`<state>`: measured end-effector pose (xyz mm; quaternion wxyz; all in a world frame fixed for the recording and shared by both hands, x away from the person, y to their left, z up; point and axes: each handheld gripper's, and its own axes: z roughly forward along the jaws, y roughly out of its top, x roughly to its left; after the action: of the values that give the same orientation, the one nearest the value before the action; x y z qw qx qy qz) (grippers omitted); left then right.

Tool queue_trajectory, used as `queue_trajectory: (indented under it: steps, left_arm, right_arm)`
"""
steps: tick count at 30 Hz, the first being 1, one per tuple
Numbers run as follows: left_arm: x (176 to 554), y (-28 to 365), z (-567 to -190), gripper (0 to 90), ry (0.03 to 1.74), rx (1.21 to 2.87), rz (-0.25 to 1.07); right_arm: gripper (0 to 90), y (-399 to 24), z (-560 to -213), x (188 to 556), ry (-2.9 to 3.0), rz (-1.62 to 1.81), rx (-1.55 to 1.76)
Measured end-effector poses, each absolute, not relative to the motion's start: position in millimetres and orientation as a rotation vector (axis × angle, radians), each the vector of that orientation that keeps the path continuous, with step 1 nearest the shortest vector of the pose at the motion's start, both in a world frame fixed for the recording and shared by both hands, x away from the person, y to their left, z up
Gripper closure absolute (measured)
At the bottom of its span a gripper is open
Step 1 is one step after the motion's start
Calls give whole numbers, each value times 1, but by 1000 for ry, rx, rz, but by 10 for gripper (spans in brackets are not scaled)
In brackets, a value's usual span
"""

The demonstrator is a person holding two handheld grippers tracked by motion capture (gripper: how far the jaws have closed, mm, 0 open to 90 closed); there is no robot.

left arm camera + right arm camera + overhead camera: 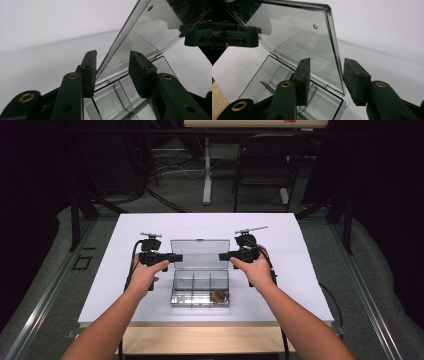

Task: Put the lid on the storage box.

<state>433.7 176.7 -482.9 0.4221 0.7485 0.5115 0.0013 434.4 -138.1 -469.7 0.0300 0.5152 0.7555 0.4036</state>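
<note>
A white table (150, 225) stands in the middle of a dim room, its wooden front edge (200, 339) showing nearest. Grey carpet (60, 285) spreads around it. Beyond the table a black folding chair (265, 165) stands beside a white stand leg (207, 170), with cables (170, 170) on the floor. Black curtains (380, 180) hang either side.
</note>
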Motion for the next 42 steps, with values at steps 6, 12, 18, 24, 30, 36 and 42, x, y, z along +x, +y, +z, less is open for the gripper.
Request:
queue_trajectory:
  steps: [6, 12, 18, 24, 30, 36, 42]
  left_arm:
    - [430, 177, -483, 580, 1273, 1870, 17]
    - [428, 176, -483, 580, 1263, 1872, 34]
    - [427, 176, -483, 579, 1256, 1878, 49]
    - [424, 176, -482, 578, 1240, 1890, 63]
    - [421, 177, -481, 560, 1217, 1882, 64]
    - [415, 182, -475, 563, 1194, 1871, 70]
    - [410, 183, -468, 567, 1179, 1869, 74]
  right_arm:
    - [629, -139, -469, 432, 2328, 1230, 1565]
    - [636, -139, -470, 430, 2322, 1236, 1550]
    - [638, -141, -469, 428, 2307, 1256, 1540]
    - [637, -142, -467, 425, 2306, 1267, 1517]
    - [614, -142, -466, 421, 2304, 1286, 1493]
    - [606, -144, -464, 417, 2317, 1301, 1474]
    - [602, -144, -461, 412, 2328, 1294, 1443]
